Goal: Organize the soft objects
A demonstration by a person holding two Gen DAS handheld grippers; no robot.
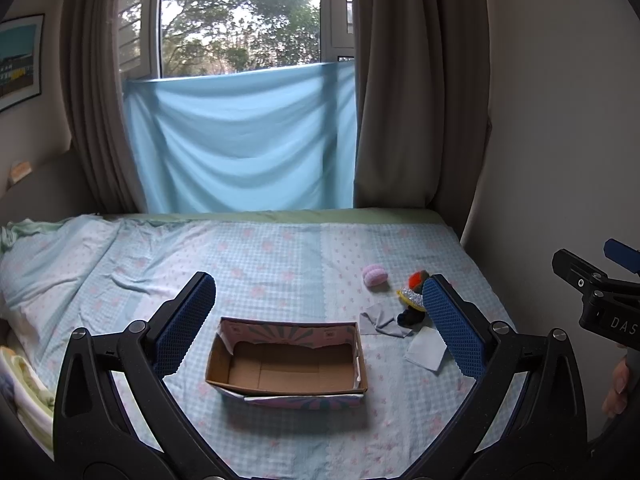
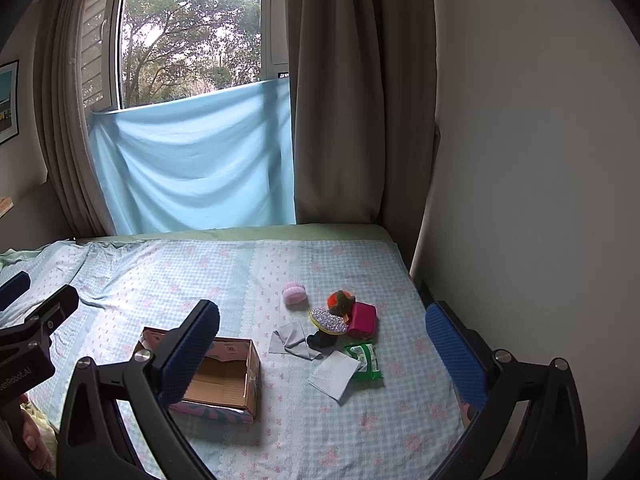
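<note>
While both hand-held grippers hover released above the bed, the soft pile (image 2: 336,328) lies right of the empty box (image 2: 224,376); the right hand-held gripper (image 2: 320,352) is nearer it than the left hand-held gripper (image 1: 316,320).

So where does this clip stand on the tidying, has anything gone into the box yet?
Nothing looks done: the cardboard box shows only its bare bottom. Nothing is in hand either; the left tool and right tool are both open and hold nothing. All of it is left: the pink puff, sequined piece, magenta pouch, grey cloth, white cloth and green packet lie on the bed beside the box.
</note>
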